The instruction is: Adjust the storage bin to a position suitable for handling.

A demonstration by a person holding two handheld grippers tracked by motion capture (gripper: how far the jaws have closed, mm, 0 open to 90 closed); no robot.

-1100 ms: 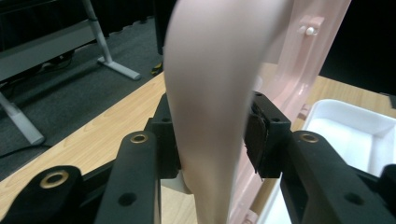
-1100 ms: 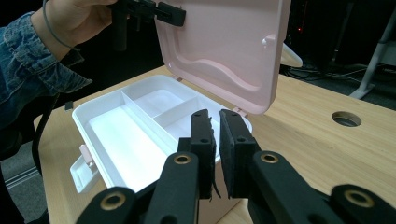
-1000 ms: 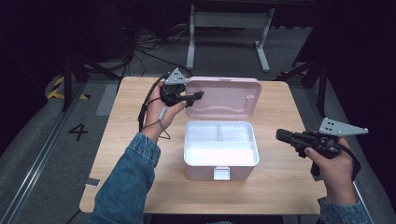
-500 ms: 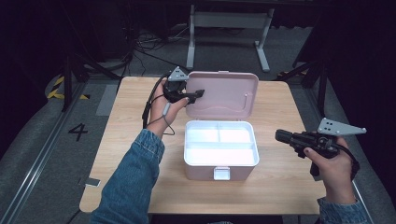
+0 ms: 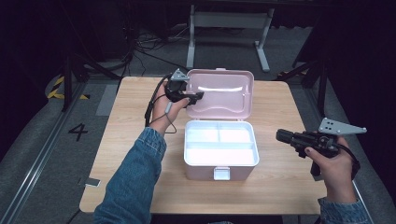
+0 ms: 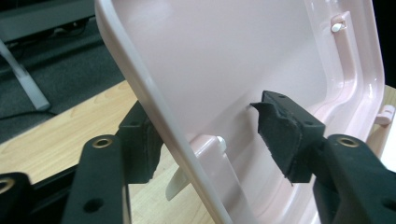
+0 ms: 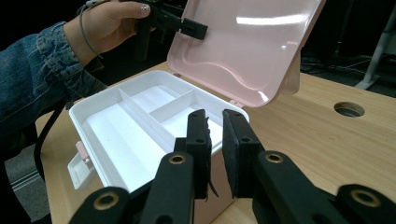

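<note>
A pink box [image 5: 205, 171] with a white divided tray inside stands at mid table, its lid [image 5: 224, 93] raised at the back. My left gripper [image 5: 198, 95] is at the lid's left edge. In the left gripper view it [image 6: 205, 140] stands open and straddles the lid's rim [image 6: 140, 88], one pad behind and one in front. My right gripper [image 5: 279, 135] is held right of the box, shut with nothing in it. In the right gripper view it [image 7: 214, 128] points at the box [image 7: 93, 102], with the lid [image 7: 243, 51] and the left gripper [image 7: 196, 29] beyond.
A white latch [image 5: 221, 173] hangs on the box's front wall. The table [image 5: 130, 140] is light wood with a round hole [image 7: 349, 109] near its edge. A metal stand [image 5: 229, 21] is on the floor behind it.
The left gripper has shifted slightly along the lid's left edge, and the lid stands a little more upright. The right gripper has stayed in place.
</note>
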